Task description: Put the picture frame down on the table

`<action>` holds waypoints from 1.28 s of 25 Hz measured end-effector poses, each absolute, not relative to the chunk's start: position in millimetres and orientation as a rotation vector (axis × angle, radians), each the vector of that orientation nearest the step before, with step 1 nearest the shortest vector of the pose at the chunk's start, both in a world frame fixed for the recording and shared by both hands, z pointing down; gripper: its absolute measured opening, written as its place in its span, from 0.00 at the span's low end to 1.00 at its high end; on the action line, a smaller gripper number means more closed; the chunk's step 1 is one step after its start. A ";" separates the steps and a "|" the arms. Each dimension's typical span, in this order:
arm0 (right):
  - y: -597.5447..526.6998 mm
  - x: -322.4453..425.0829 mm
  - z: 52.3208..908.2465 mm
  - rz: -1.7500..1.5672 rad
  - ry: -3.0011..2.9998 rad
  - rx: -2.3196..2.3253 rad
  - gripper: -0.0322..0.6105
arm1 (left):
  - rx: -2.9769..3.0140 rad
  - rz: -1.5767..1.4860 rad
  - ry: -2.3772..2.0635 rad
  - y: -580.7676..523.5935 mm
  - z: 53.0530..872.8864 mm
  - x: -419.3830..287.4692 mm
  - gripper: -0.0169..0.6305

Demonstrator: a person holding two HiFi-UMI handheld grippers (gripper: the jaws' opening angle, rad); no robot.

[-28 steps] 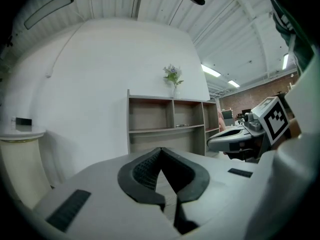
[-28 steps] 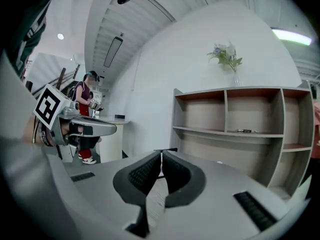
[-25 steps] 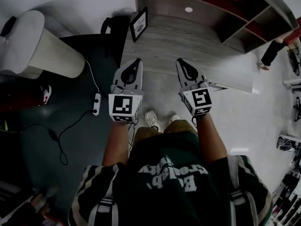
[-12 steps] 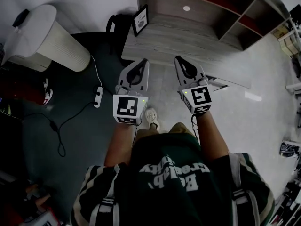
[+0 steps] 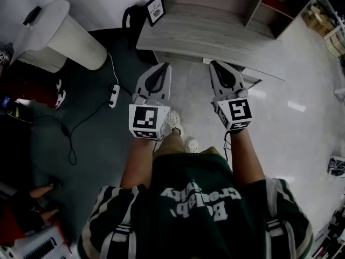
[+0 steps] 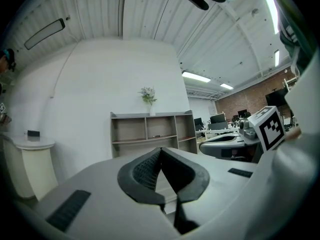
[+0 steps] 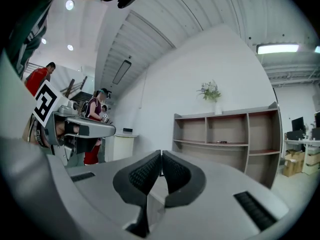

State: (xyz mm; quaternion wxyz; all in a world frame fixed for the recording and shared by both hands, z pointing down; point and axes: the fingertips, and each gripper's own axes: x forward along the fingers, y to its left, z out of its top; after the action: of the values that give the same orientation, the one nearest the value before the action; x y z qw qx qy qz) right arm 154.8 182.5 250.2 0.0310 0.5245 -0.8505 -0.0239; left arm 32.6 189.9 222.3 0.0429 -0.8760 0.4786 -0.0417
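Evidently the left gripper (image 5: pixel 161 68) and right gripper (image 5: pixel 216 65) are carried closed and empty because the picture frame (image 5: pixel 155 9), standing on the table (image 5: pixel 215 36) at eleven o'clock, seems out of reach.

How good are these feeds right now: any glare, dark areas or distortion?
Head view: dim, floor at left nearly black, glare patches on it at right; picture frame small at the table corner. Both gripper views: heavy fisheye, black corners, bright ceiling lights.

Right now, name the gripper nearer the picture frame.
The left gripper: the frame stands on the table ahead of it; the right gripper is farther off.
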 end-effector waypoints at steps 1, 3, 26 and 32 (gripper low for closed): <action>190.1 159.2 249.0 -0.080 -2.624 1.626 0.10 | -2.684 -0.121 1.455 198.1 221.4 36.9 0.05; 204.2 165.9 246.2 -0.086 -2.624 1.636 0.10 | -2.691 -0.120 1.451 211.6 219.7 44.4 0.05; 259.4 169.2 222.8 -0.207 -2.654 1.594 0.10 | -2.622 -0.115 1.450 254.0 209.0 63.2 0.05; 259.2 173.4 220.3 -0.212 -2.653 1.600 0.10 | -2.615 -0.099 1.453 254.8 203.1 63.5 0.05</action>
State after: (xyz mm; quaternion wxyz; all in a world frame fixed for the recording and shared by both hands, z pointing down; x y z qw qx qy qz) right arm 173.4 259.2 220.3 0.0182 0.5151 -0.8542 -0.0682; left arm 63.5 254.8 203.1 0.0741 -0.8713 0.4840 -0.0331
